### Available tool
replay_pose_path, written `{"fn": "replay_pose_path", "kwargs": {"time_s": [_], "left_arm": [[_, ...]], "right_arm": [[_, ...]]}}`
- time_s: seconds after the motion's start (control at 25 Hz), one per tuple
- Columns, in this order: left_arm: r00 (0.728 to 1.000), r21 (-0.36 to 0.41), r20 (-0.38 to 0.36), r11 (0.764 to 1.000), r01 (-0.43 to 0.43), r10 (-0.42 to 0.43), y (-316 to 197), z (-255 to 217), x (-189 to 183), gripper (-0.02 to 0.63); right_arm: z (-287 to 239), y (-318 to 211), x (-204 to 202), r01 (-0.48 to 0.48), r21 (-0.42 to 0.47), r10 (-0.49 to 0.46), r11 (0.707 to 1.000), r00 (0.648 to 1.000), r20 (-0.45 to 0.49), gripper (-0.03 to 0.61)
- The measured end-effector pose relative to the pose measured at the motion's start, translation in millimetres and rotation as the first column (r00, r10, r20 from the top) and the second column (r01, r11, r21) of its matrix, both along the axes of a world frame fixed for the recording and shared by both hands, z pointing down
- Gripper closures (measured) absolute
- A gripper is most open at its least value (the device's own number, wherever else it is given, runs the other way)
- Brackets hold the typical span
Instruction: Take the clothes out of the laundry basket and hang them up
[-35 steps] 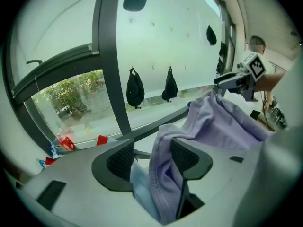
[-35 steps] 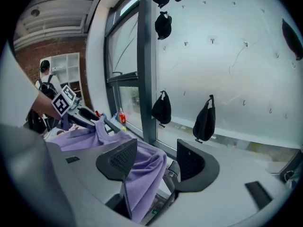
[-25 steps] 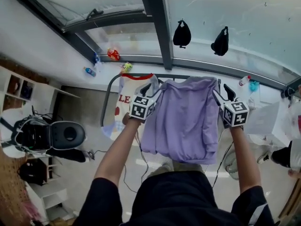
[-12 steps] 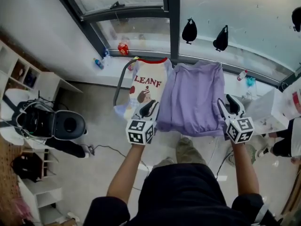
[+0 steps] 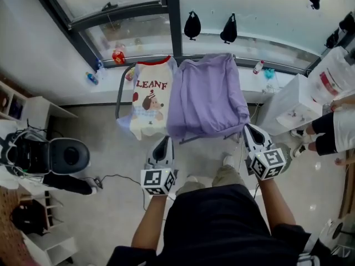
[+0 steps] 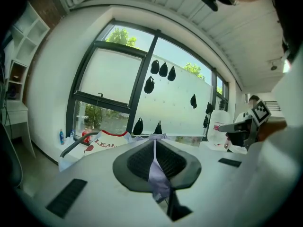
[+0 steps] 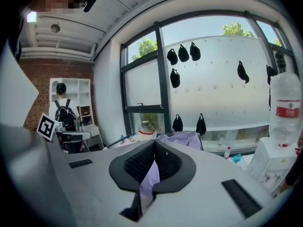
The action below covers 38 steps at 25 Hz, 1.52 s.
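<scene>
Left gripper (image 5: 164, 143) and right gripper (image 5: 249, 131) were each closed on the hem of the lilac shirt (image 5: 208, 96), open floor (image 5: 111, 204) beneath

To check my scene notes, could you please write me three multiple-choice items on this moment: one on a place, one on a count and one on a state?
1. In the head view, where does the white shirt hang?
A. left of the purple sweatshirt
B. right of it
C. in a basket on the floor

2. How many garments hang on the drying rack?
A. one
B. two
C. four

3. How do the left hand-held gripper and the right hand-held gripper stand?
A. both open and empty
B. both shut on the purple sweatshirt
C. both shut on the white shirt

Key:
1 A: the white shirt lies at the sweatshirt's left on the rack.
2 B: only those two garments are draped there.
3 B: each gripper view shows the jaws, which have just closed, pinching purple fabric.
</scene>
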<state>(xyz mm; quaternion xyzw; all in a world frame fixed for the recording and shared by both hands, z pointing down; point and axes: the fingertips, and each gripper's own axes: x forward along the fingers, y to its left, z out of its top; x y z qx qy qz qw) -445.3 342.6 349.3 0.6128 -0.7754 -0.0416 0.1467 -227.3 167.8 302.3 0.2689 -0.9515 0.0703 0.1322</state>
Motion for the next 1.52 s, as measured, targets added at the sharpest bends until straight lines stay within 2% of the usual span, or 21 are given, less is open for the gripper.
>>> {"fn": "replay_pose_path", "kwargs": {"time_s": [0.24, 0.6, 0.92, 1.32, 1.52], "left_arm": [[1.000, 0.038, 0.001, 0.999, -0.012, 0.012, -12, -12, 14, 0.601], [0.994, 0.032, 0.076, 0.997, -0.075, 0.073, -45, -37, 51, 0.601], [0.993, -0.003, 0.091, 0.997, -0.077, 0.077, -47, -33, 65, 0.603], [0.991, 0.006, 0.099, 0.996, -0.092, 0.091, -24, -26, 64, 0.603], [0.990, 0.002, 0.112, 0.996, -0.090, 0.089, -17, -23, 49, 0.603]], "right_arm": [[-23, -1, 25, -0.026, 0.070, 0.024, 0.997, 0.999, 0.023, 0.578], [-28, -1, 70, -0.071, 0.064, 0.069, 0.995, 0.997, 0.034, 0.580], [-14, 4, 90, -0.081, 0.046, 0.080, 0.996, 0.996, 0.024, 0.580], [-18, 23, 83, -0.069, 0.085, 0.070, 0.994, 0.998, -0.002, 0.581], [-21, 23, 72, -0.086, 0.098, 0.086, 0.991, 0.996, 0.007, 0.581]]}}
